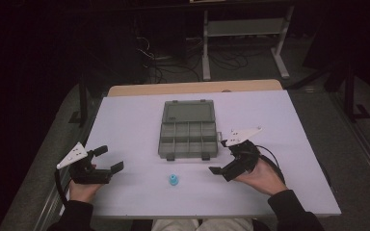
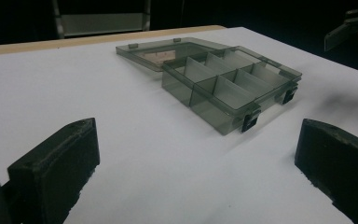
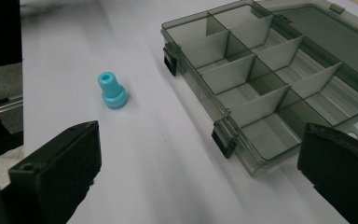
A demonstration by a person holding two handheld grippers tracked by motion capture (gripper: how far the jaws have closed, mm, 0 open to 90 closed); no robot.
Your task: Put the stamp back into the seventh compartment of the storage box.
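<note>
**Compartment box, blue plug and two hand-held grippers on a white table**

Position. A small blue plug (image 1: 173,180) stands upright on the white table (image 1: 125,120), near the person's edge and about midway between the two grippers. The left gripper (image 1: 110,159) sits well to its left with jaws spread wide and nothing between them. The right gripper (image 1: 220,156) sits to its right, jaws likewise wide apart and empty, one jaw close to the box's front right corner. In the right gripper view the plug (image 3: 111,90) lies ahead and to the left, apart from the box.

Materials and shapes. The compartment box (image 1: 188,139) is translucent smoky-grey plastic, its lid folded back flat, with two rows of four cells and two dark latches on the front wall. The plug is glossy, a narrow neck on a wider round base, with a hole in the top. The jaws are matte black blocks.

Edges and room. The box lies centred on the table; bare surface surrounds it on every side. A tan strip runs along the far edge.
</note>
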